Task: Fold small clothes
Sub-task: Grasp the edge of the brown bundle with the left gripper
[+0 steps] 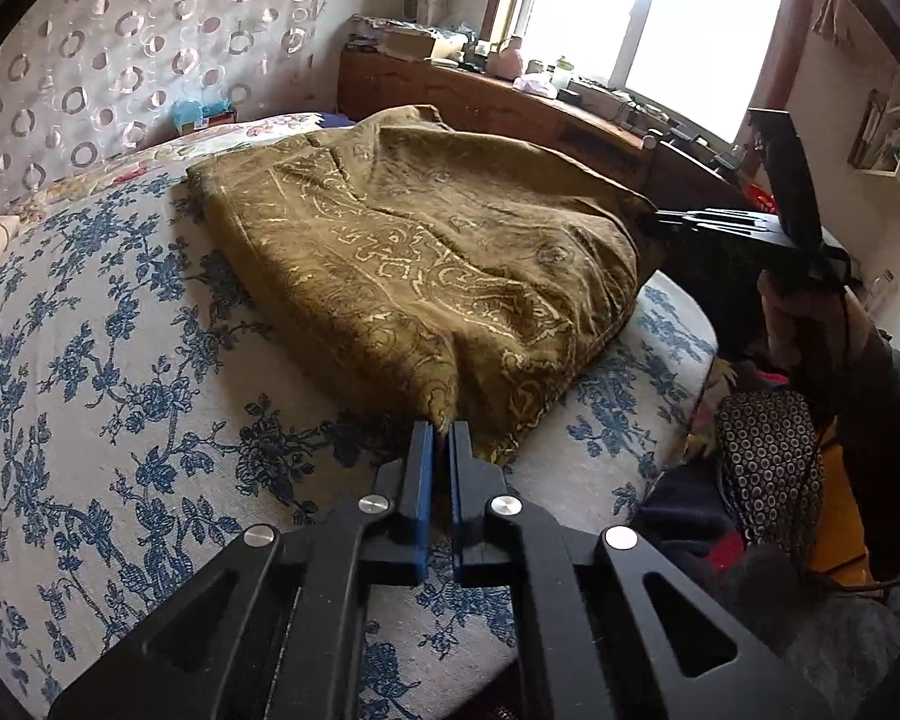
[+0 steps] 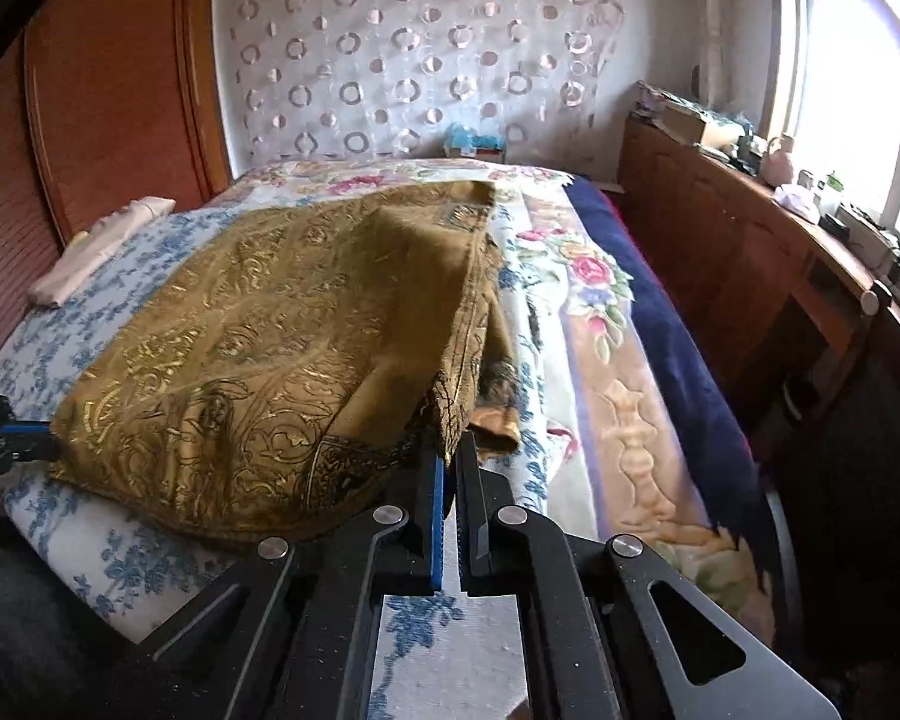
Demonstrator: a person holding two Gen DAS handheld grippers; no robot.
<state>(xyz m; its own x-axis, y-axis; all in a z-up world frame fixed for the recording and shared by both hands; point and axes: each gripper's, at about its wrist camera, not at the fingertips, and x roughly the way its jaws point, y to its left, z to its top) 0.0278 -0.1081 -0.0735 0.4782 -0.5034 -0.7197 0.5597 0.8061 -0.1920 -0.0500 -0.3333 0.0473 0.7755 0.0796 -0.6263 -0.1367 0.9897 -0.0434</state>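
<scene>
An olive-gold patterned cloth (image 1: 426,252) lies on the bed, lifted at its near corners. My left gripper (image 1: 441,427) is shut on one near corner of the cloth. My right gripper (image 2: 449,450) is shut on the other near corner of the cloth (image 2: 270,336), which hangs taut between the two. In the left wrist view the right gripper (image 1: 660,221) shows at the right, pinching the cloth's edge. In the right wrist view the left gripper (image 2: 45,438) shows at the far left, at the cloth's corner.
The bed has a blue floral sheet (image 1: 120,360) and a flowered blanket (image 2: 600,324) with a navy edge. A folded pale cloth (image 2: 102,246) lies by the wooden headboard (image 2: 108,90). A cluttered wooden desk (image 1: 510,102) stands under the window. Dark clothes (image 1: 768,456) pile beside the bed.
</scene>
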